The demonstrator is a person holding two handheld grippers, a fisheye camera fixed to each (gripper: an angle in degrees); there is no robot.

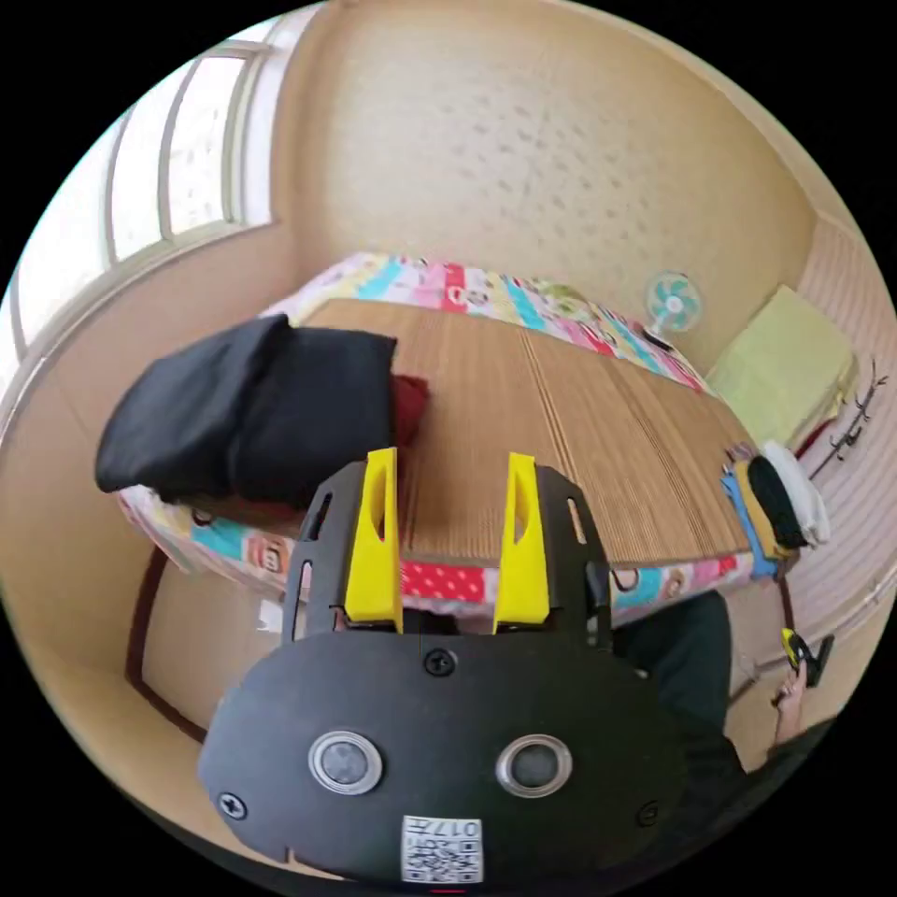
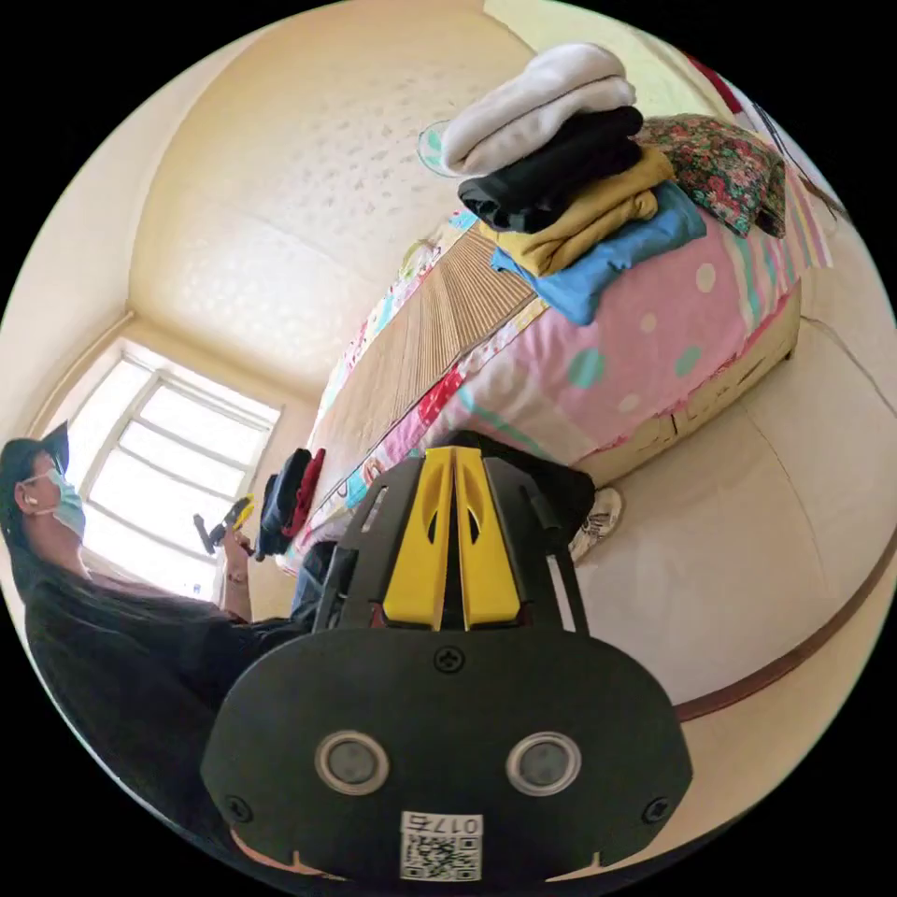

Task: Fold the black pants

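The black pants (image 1: 243, 416) lie bunched in a heap on the bed's left corner, with a dark red garment (image 1: 408, 402) tucked behind them. My left gripper (image 1: 451, 458) hangs open near the bed's front edge, right of the heap and apart from it, nothing between its jaws. In the right gripper view, my right gripper (image 2: 453, 452) is shut on nothing, held low beside the bed. Far down the bed there, the black heap (image 2: 283, 500) and the left gripper (image 2: 224, 523) in a hand are small.
A bamboo mat (image 1: 561, 411) covers the bed over a patchwork sheet. A stack of folded clothes (image 2: 570, 159) sits at the bed's right end, beside a floral pillow (image 2: 724, 163). A fan (image 1: 673, 304) stands behind. The person (image 2: 103, 635) stands at the bed's front.
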